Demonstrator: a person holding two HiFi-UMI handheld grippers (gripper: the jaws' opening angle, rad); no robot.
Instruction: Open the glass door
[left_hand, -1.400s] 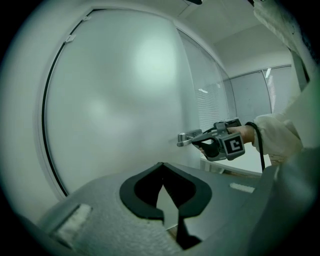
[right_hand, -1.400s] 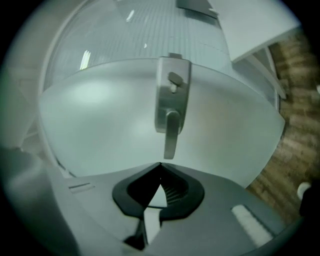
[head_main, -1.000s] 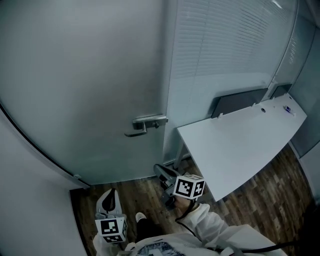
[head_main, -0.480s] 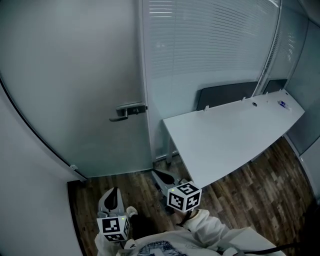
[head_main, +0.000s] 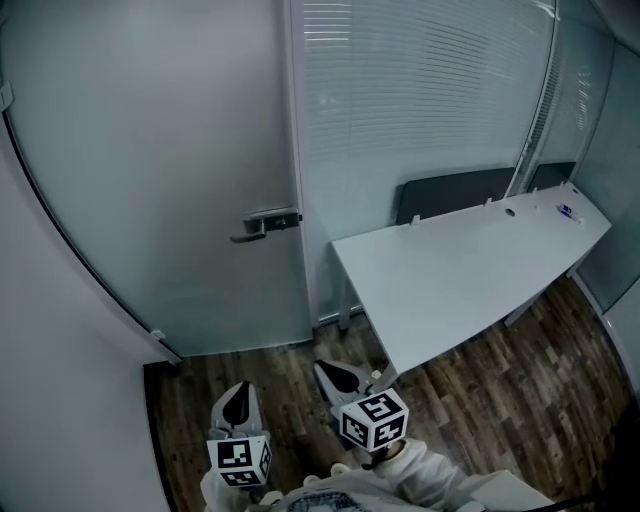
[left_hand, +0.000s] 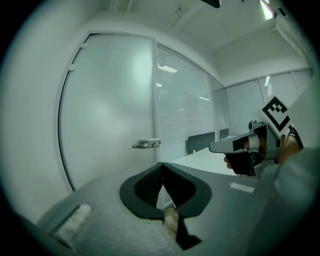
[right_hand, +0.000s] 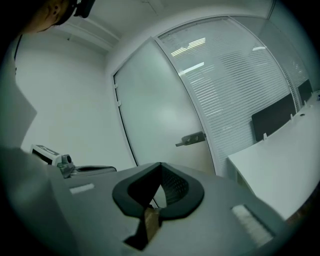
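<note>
We see the handle (head_main: 268, 222) on the door (head_main: 150, 150) at 12 o'clock, well apart from our left gripper (head_main: 238, 393) and right gripper (head_main: 328, 371), both pressed together.

No words, numbers or brand names are showing legibly. Black-and-white square code patterns are facing up on the left cube (head_main: 240, 462) and the right cube (head_main: 375, 420), carrying no readable characters.

The left gripper (head_main: 239, 390) and right gripper (head_main: 324, 368) are grey wedge-shaped shells with black padded linings at the claw, a white cube with black square markers behind each claw, left cube (head_main: 240, 460) and right cube (head_main: 374, 420), and a whitish sleeve (head_main: 440, 482) behind the right claw.
</note>
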